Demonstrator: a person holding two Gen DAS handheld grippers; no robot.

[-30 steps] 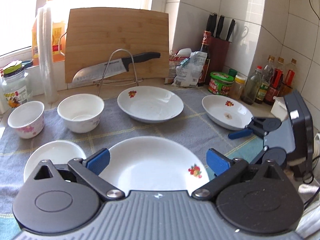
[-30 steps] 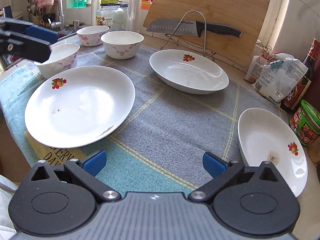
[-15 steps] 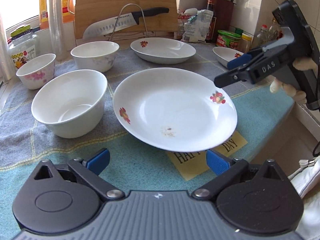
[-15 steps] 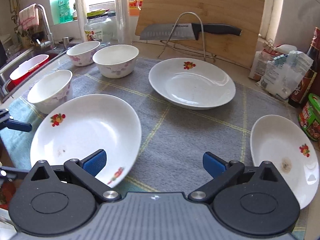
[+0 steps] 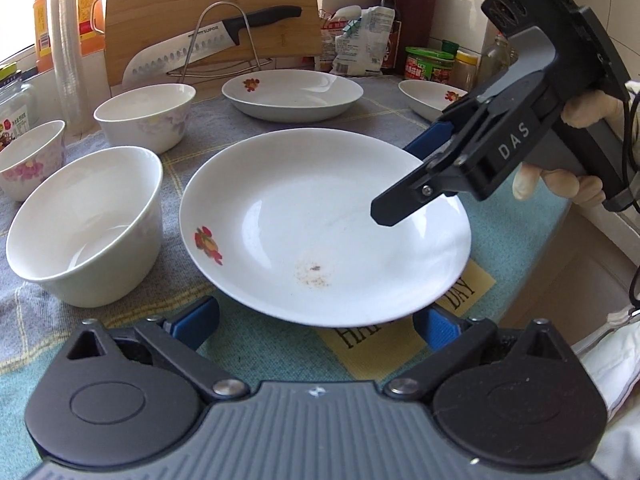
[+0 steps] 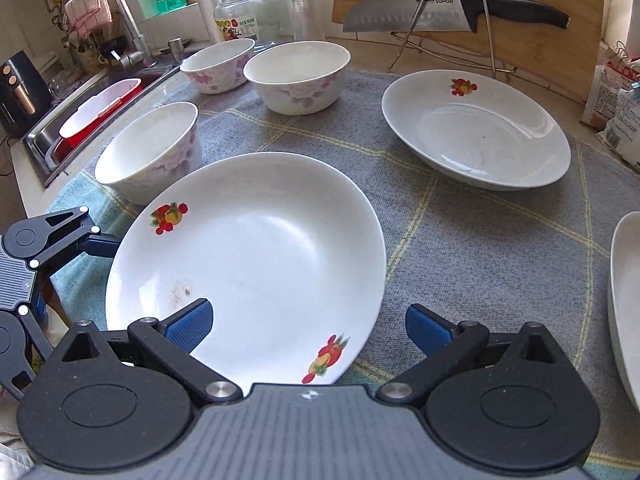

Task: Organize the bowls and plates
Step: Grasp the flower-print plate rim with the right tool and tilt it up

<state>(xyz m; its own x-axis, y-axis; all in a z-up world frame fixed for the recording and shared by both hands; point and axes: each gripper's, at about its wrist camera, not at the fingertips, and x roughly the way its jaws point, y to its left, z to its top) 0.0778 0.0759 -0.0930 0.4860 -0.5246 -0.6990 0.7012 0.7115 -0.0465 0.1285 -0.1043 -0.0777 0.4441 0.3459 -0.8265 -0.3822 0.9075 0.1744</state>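
Right fingers (image 6: 308, 326) are spread wide at the near rim of the big plate (image 6: 256, 256), 1 pad over its inside, the other beyond the rim over the cloth (image 6: 460, 216). A second ago they hung back over bare cloth, so they have closed in, likely for a pinch on the edge. Left fingers (image 5: 316, 320), also spread and empty, have backed off to the plate's opposite side. The plate lies flat on the table, a bowl (image 6: 150, 152) just beside it; 2 more plates and 2 bowls wait unstacked
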